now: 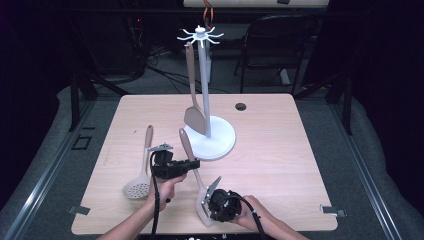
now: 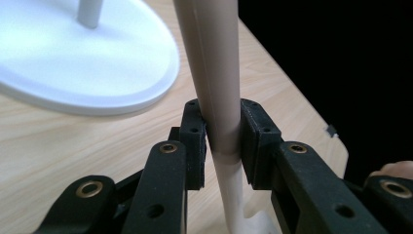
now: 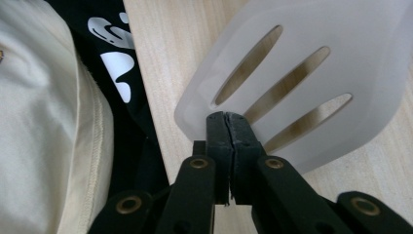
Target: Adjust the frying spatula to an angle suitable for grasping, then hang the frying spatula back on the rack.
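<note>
Table (image 1: 280, 165): one. White rack (image 1: 206, 90): one, one spatula (image 1: 194, 107) hung. Skimmer (image 1: 140, 182): one, lying flat. Slotted turner (image 1: 192, 160): one, tilted above table, mid-handover. Left gripper (image 2: 221, 141) clamped on handle; right gripper (image 3: 228, 122) pinching blade (image 3: 311, 73). Next, likely: release right, lift toward hook.

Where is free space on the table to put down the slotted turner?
The right half of the table is bare, from the rack base to the right edge, apart from the small hole at the back. The back-left corner is free too. It is crowded front-left: the skimmer, the turner and both claws lie close together there.
</note>
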`<state>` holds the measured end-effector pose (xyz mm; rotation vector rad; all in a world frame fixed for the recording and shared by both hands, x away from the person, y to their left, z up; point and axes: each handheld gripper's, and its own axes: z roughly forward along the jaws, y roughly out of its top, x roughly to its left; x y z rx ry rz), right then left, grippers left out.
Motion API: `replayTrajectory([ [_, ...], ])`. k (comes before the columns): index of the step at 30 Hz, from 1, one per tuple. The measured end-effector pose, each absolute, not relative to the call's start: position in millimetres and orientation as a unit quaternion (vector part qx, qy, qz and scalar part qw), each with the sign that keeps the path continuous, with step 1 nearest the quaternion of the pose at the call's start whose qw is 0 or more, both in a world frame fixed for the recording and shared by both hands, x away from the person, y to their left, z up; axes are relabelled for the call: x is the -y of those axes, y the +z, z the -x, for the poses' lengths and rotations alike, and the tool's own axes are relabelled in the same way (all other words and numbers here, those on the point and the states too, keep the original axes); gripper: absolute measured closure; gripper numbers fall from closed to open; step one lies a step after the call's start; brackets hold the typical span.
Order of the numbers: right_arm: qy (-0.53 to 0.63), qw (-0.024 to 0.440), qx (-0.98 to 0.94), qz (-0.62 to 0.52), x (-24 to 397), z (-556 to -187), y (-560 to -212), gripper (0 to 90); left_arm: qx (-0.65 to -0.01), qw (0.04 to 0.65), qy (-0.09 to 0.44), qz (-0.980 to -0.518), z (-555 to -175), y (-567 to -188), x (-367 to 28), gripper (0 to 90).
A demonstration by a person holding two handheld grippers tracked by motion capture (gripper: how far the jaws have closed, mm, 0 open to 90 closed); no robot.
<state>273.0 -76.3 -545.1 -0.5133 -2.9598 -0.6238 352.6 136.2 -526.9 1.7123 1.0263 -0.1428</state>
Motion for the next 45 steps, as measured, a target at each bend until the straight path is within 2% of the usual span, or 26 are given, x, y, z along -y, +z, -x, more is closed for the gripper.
replayTrajectory([
  [2, -0.194, 0.035, 0.967, 0.161, 76.4, -273.2, -542.7, 84.7, -0.425, 0.549, -0.065, -0.716, -350.9, -522.5, -135.5, 75.0],
  [6, -0.227, 0.013, 0.96, 0.164, 80.9, -272.6, -534.4, 84.6, -0.417, 0.568, -0.065, -0.707, -347.4, -513.5, -139.8, 76.7],
  [12, -0.314, -0.081, 0.93, 0.173, 105.0, -273.0, -497.8, 74.4, -0.41, 0.59, -0.054, -0.694, -347.6, -501.5, -153.3, 77.1],
  [16, -0.334, -0.107, 0.911, 0.216, 127.6, -284.4, -488.0, 62.4, -0.402, 0.594, -0.037, -0.695, -346.0, -494.0, -159.2, 77.1],
  [19, -0.335, -0.11, 0.9, 0.257, 143.4, -296.3, -487.5, 48.9, -0.395, 0.598, -0.026, -0.697, -344.6, -489.9, -161.2, 77.1],
  [22, -0.33, -0.118, 0.894, 0.28, 155.8, -307.7, -490.2, 30.1, -0.394, 0.602, -0.02, -0.694, -343.6, -486.6, -161.5, 77.1],
  [26, -0.337, -0.128, 0.882, 0.303, 168.8, -320.6, -493.4, 15.8, -0.385, 0.599, -0.007, -0.702, -341.3, -481.8, -162.8, 77.1],
  [35, -0.332, -0.157, 0.867, 0.336, 191.2, -337.0, -494.1, 8.9, -0.36, 0.593, 0.025, -0.72, -340.8, -472.2, -163.4, 77.0],
  [45, -0.318, -0.157, 0.869, 0.346, 196.9, -344.3, -495.9, 8.4, -0.321, 0.586, 0.064, -0.741, -348.9, -452.4, -157.5, 77.0],
])
